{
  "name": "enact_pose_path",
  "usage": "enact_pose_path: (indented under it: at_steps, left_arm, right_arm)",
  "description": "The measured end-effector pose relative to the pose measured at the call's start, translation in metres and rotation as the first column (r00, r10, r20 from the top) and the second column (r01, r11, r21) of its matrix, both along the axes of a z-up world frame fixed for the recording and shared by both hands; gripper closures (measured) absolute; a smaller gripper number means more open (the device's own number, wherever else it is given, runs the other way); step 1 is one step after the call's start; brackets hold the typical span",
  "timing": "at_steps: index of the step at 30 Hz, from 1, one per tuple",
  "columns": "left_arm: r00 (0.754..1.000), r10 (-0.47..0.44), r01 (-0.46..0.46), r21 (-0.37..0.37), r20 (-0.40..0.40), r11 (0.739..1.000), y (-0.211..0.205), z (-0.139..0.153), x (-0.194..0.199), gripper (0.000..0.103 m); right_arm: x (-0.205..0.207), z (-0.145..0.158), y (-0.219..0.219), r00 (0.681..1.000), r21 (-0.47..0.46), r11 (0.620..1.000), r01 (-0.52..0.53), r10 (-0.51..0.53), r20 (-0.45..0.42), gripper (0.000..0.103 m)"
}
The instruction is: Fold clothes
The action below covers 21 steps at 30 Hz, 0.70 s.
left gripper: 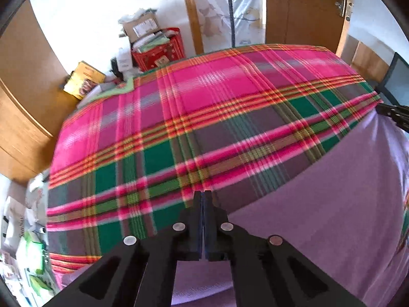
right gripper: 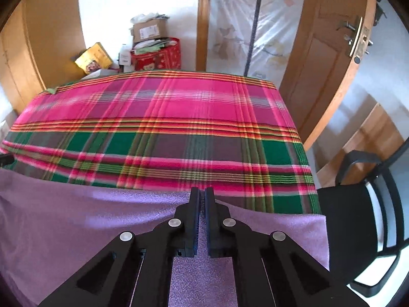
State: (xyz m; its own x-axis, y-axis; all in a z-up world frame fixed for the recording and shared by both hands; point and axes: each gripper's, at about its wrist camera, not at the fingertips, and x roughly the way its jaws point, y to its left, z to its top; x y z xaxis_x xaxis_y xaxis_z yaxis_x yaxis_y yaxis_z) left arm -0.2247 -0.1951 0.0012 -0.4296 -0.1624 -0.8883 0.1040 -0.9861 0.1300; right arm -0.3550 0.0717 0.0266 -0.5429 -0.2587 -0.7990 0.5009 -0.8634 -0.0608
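Both grippers' fingers pinched on lilac garment edge, plaid blanket beyond.

Garment lies on blanket, at its near edge. Blanket covers the table. Behind blanket, far left: boxes. Door behind-right of blanket; chair right of blanket, beside garment.

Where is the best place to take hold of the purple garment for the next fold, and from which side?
Probably its far straight edge, near the two ends. The purple garment lies flat on the plaid blanket, so only edges offer a pinch. Each hand-held gripper comes from the near side: the right hand-held gripper appears closed on that edge already, and the left hand-held gripper sits at it, shut.
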Motion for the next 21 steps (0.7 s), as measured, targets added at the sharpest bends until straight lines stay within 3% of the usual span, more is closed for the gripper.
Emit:
enact_pose_path:
  at_steps: [5, 9, 13, 16, 18, 21]
  left_arm:
    - [0.998, 0.061, -0.060, 0.040, -0.022, 0.997, -0.027, 0.006, 0.006, 0.100]
    - [0.993, 0.118, -0.114, 0.087, -0.033, 0.990, -0.058, 0.018, 0.026, 0.089]
    - [0.979, 0.201, -0.199, 0.068, -0.028, 0.978, -0.093, 0.029, 0.056, 0.088]
    - [0.956, 0.293, -0.291, 0.104, -0.006, 0.951, -0.127, 0.032, 0.086, 0.087]
    - [0.938, 0.346, -0.343, 0.155, 0.008, 0.927, -0.146, 0.032, 0.105, 0.080]
    - [0.906, 0.423, -0.422, 0.154, 0.031, 0.893, -0.167, 0.030, 0.127, 0.079]
  right_arm:
    - [-0.004, -0.005, -0.004, 1.000, 0.025, 1.000, 0.011, -0.011, -0.009, 0.099]
    - [-0.007, -0.010, -0.007, 1.000, 0.044, 0.999, 0.020, -0.019, -0.016, 0.099]
    - [-0.010, -0.014, -0.010, 0.999, 0.063, 0.998, 0.029, -0.028, -0.023, 0.099]
    - [-0.010, -0.015, -0.010, 0.999, 0.064, 0.997, 0.032, -0.030, -0.026, 0.099]
    - [-0.009, -0.015, -0.011, 0.999, 0.071, 0.997, 0.035, -0.033, -0.031, 0.099]
    - [-0.008, -0.015, -0.013, 0.999, 0.078, 0.996, 0.044, -0.041, -0.036, 0.099]
